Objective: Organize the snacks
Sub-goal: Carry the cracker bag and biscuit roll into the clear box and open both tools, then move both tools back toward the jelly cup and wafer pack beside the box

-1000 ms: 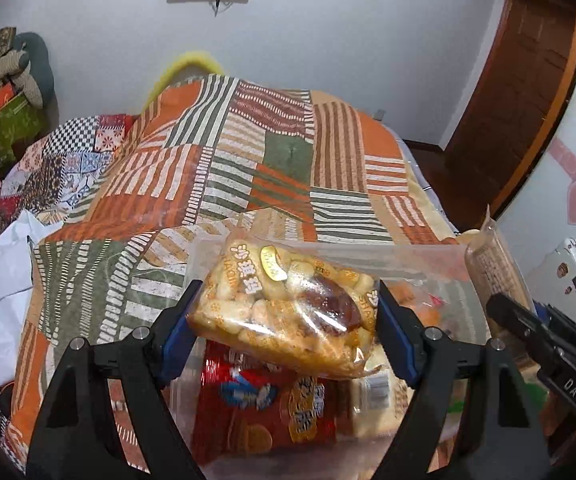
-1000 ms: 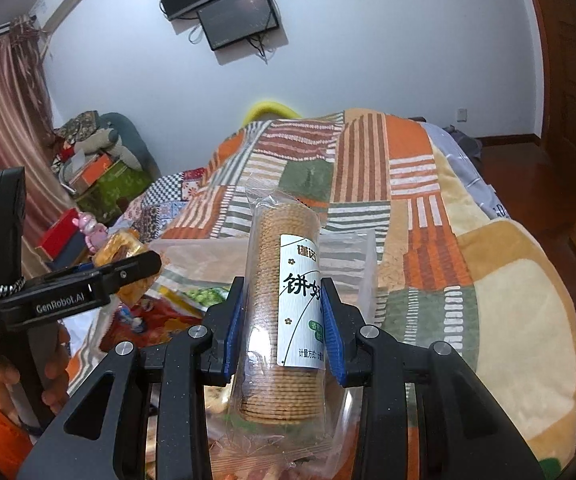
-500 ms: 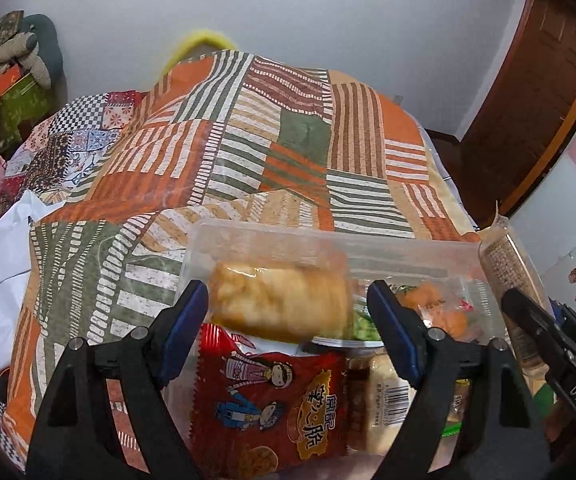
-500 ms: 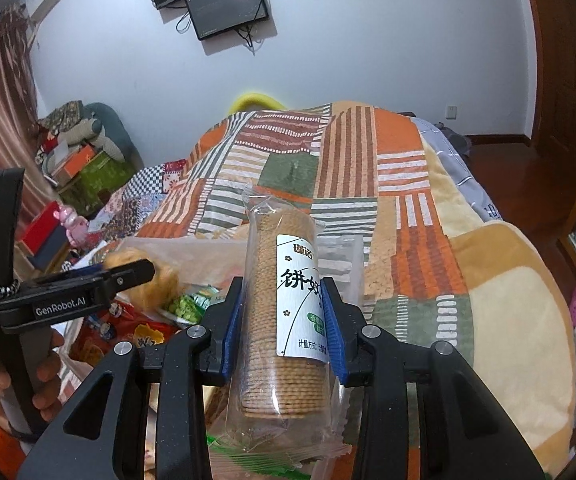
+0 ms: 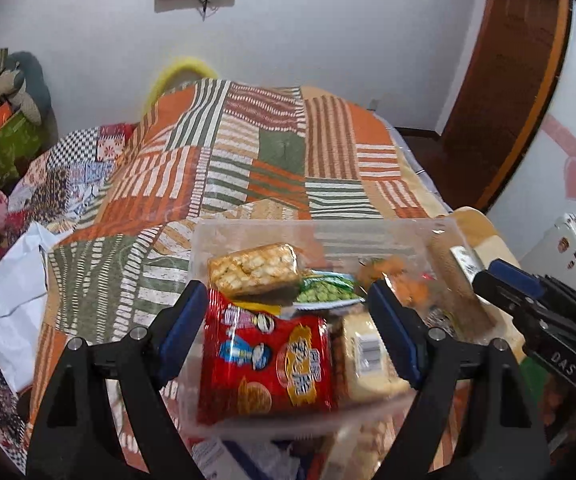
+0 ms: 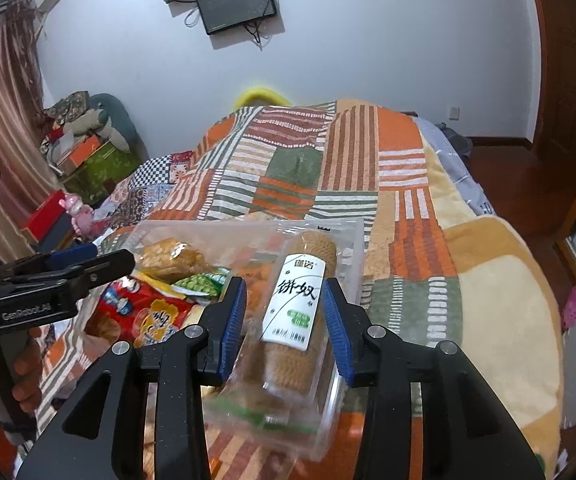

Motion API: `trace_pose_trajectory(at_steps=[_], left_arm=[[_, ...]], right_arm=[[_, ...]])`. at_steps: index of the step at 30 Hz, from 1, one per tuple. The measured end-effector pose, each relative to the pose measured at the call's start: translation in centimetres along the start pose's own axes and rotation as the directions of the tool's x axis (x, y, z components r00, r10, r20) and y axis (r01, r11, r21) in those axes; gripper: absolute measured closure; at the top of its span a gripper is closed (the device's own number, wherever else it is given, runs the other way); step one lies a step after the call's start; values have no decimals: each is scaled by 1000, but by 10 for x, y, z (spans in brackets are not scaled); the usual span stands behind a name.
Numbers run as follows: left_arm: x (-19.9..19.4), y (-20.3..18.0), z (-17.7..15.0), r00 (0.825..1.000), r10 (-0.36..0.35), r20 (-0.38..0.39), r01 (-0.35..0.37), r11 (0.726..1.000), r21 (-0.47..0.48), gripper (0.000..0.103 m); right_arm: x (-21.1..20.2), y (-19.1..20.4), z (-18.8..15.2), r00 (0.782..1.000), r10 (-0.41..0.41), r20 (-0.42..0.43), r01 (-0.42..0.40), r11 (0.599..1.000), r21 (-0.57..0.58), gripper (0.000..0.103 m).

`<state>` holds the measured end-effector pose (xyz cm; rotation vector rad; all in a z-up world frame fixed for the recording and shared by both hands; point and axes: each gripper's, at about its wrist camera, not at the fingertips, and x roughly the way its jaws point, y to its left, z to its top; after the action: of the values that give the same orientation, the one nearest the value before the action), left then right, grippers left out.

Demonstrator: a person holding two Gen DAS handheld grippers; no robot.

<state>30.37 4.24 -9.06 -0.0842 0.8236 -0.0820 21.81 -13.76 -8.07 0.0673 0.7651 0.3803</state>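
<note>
While the clear plastic storage bin (image 5: 443, 226) sits on the bed's patchwork orange, green and white striped quilt (image 5: 248, 160), it holds a clear bag of pale puffed rice cakes (image 5: 254, 268) at the back, a small green pea packet (image 5: 323, 290) beside it, a red foil snack bag with cartoon figures (image 5: 268, 364) in front and a pale wrapped cake with a barcode label (image 5: 367, 356) to its right. The left tongs (image 5: 288, 332) are spread wide above the bin and hold nothing; a second ago they gripped the rice cake bag, which now lies inside. The right tongs (image 6: 284, 316) have parted from the tall clear-wrapped stack of round brown biscuits with a white label (image 6: 299, 308), gripped a moment before; it now leans tilted at the bin's right end, with gaps on both sides. A white wall carries a dark screen (image 6: 236, 4), a brown wooden door (image 5: 503, 92) stands to the right, and striped curtains (image 6: 0, 112) hang at left.
</note>
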Motion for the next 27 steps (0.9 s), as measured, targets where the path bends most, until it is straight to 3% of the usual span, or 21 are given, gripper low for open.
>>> trace_pose_trajectory(at_steps=[5, 15, 21, 27], left_arm=[[-35, 0, -12, 999, -12, 36, 11, 1000, 20, 18], [-81, 14, -59, 999, -16, 42, 15, 1000, 14, 15], [-84, 21, -91, 1000, 10, 6, -11, 1000, 13, 14], [-77, 26, -114, 1000, -3, -28, 3, 1000, -1, 14]], right_arm=[[-21, 12, -9, 1000, 18, 13, -17, 998, -59, 64], [-39, 38, -43, 995, 95, -35, -99, 985, -139, 48], [-27, 48, -66, 982, 152, -113, -168, 975, -147, 46], [2, 66, -95, 963, 137, -231, -184, 963, -196, 46]])
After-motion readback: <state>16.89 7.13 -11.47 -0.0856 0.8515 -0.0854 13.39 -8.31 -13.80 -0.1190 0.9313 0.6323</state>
